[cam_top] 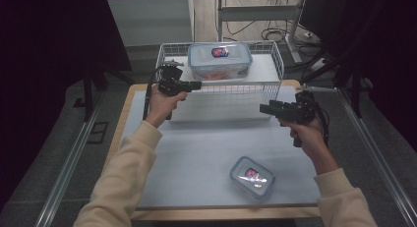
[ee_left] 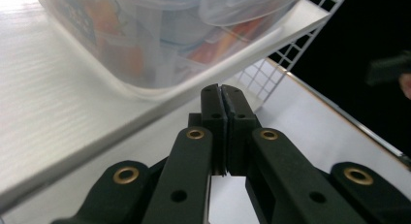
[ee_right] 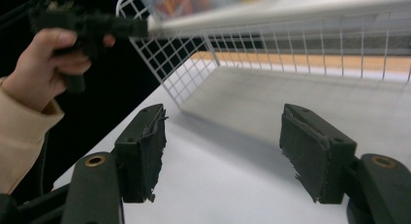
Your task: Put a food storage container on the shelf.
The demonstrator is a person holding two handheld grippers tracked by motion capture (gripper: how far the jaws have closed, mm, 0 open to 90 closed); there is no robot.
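left tongs (cam_top: 196, 84) are clenched on nothing, just beside the white shelf (cam_top: 260, 69) in the white wire rack (cam_top: 275, 57), where a clear plastic food box with blue-edged lid (cam_top: 220, 60) rests. right tongs (cam_top: 264, 108) are released, empty, above the table (cam_top: 196, 153).

Left gripper (cam_top: 195, 84) jaws closed, right gripper (cam_top: 264, 108) jaws apart

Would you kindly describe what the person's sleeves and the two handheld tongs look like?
Both sleeves are cream, with ribbed cuffs. The left tongs and right tongs are matte black, pistol-shaped, each trailing a black cable. Their arms carry brass-ringed holes, and the right tongs' black foam pads look frayed.
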